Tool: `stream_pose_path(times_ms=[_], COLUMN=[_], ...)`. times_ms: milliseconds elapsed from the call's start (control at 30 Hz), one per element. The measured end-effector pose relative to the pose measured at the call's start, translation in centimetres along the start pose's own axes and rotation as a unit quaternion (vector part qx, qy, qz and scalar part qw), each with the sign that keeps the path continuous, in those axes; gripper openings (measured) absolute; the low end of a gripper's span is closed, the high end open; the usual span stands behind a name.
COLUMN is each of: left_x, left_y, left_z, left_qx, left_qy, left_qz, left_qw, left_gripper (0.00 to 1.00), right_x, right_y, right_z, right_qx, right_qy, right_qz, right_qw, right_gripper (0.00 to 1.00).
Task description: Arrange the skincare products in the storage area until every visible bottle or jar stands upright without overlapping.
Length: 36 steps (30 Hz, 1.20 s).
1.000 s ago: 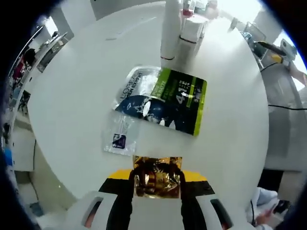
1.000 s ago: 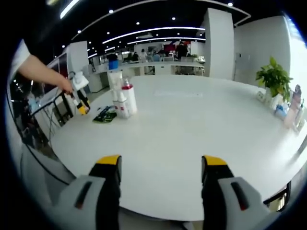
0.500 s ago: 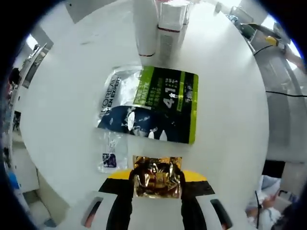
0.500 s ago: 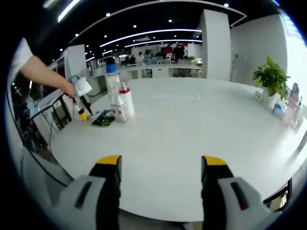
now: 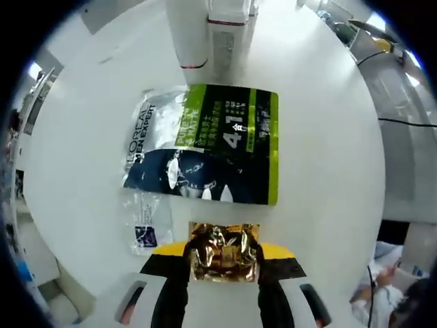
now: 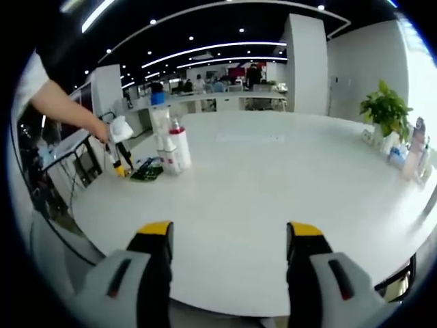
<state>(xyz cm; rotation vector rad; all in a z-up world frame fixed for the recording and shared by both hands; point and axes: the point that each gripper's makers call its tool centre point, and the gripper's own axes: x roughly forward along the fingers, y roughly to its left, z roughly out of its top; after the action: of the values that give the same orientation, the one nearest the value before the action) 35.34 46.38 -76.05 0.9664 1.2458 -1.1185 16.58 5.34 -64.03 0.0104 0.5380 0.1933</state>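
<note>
Placing step, I judge. Left gripper (image 5: 224, 254) is clamped on a gold sachet (image 5: 224, 251), above the table (image 5: 328, 171) near its edge. Left to right ahead: clear sachet (image 5: 145, 220), green mask pack (image 5: 205, 145), upright tube (image 5: 187, 34) and bottle (image 5: 229, 31) beyond. Next: set it on bare table, off the pack. Right gripper (image 6: 229, 236) is wide open, empty, over open tabletop.

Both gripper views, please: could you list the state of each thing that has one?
Left gripper: shut on the gold sachet.
Gold sachet: crinkled, held between the jaws above the table.
Green and silver sachet: lying flat.
Clear sachet: lying flat, beside the green and silver one.
White tube: upright.
Bottles: upright, close together.
Right gripper: open, holding nothing.
</note>
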Motion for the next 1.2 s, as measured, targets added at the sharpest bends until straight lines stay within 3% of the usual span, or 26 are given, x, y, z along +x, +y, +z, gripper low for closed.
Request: stream_pose_path(times_ms=[200, 600, 800, 900, 1033, 1200], left_x=[0.0, -0.2, -1.3, -1.9, -2.6, -3.1], left_y=[0.1, 0.1, 0.3, 0.6, 2.7, 5.5], left_z=[0.4, -0.1, 0.5, 0.6, 0.7, 0.7], left_qx=[-0.016, -0.007, -0.030, -0.014, -0.026, -0.040], left_qy=[-0.002, 0.004, -0.026, -0.030, -0.040, -0.042], left_qz=[0.002, 0.009, -0.002, -0.004, 0.015, 0.074], left_qw=[0.9999, 0.9999, 0.9992, 0.9994, 0.9987, 0.9956], left_gripper=[0.40, 0.42, 0.47, 0.45, 0.43, 0.41], right_x=[0.0, 0.1, 0.1, 0.1, 0.1, 0.0], right_y=[0.0, 0.0, 0.2, 0.3, 0.4, 0.2], right_z=[-0.1, -0.2, -0.2, -0.3, -0.2, -0.2], right_qx=[-0.001, -0.001, -0.002, -0.002, -0.003, -0.001], right_qy=[0.001, 0.002, 0.003, 0.004, 0.005, 0.005], right_qz=[0.001, 0.003, 0.006, 0.007, 0.007, 0.003], right_qw=[1.0000, 1.0000, 1.0000, 1.0000, 1.0000, 1.0000], right_gripper=[0.69, 0.69, 0.69, 0.69, 0.69, 0.69])
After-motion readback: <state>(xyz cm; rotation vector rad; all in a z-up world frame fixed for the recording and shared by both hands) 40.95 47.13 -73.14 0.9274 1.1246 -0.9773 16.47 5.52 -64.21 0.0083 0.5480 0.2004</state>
